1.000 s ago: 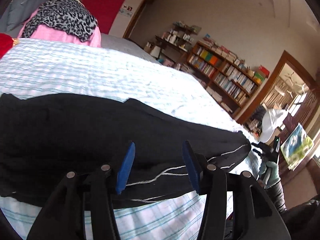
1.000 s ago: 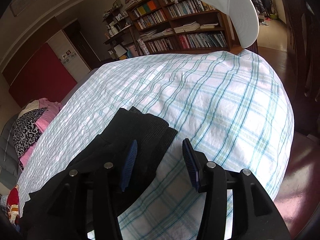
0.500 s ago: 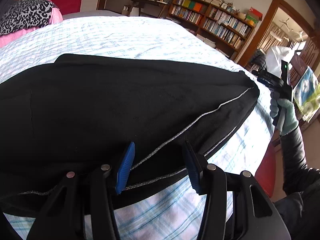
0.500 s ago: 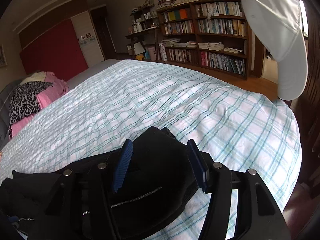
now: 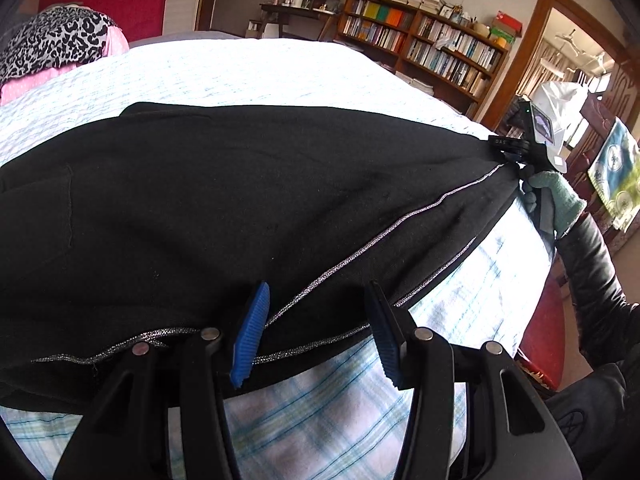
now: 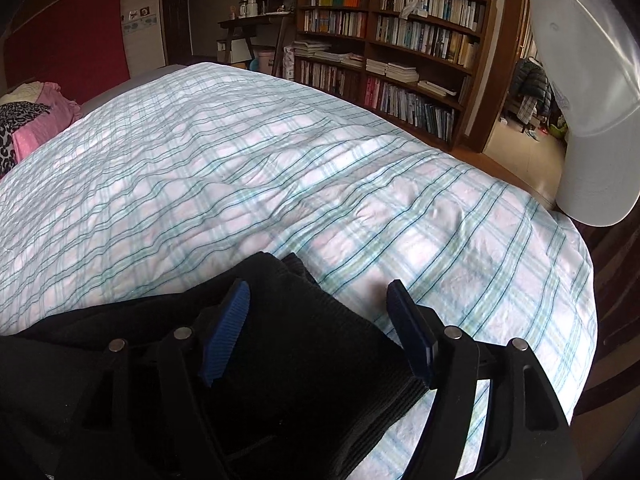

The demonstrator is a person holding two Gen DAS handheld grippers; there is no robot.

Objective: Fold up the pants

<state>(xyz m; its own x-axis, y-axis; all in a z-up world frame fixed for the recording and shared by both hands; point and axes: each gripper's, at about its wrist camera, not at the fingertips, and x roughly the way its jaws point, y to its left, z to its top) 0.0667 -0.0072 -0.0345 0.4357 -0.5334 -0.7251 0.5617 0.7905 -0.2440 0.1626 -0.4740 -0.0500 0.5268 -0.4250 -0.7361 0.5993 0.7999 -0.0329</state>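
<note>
A bed (image 5: 280, 68) with a plaid cover fills both views. Black pants (image 5: 240, 200) lie folded lengthwise across its near edge. The left view shows their full spread and silver side stripes, with the left claw (image 5: 316, 332) part open astride the near hem, and the gloved right hand (image 5: 556, 204) at the far end. The right view alone shows the right claw (image 6: 320, 328) opening wide over the ribbed cuff, pads clear of it

Bedspread (image 6: 280, 168) beyond pants (image 5: 240, 200) lies bare — open passage; white cap (image 6: 588, 100) overhangs right, pink pile (image 6: 44, 120) far left.
</note>
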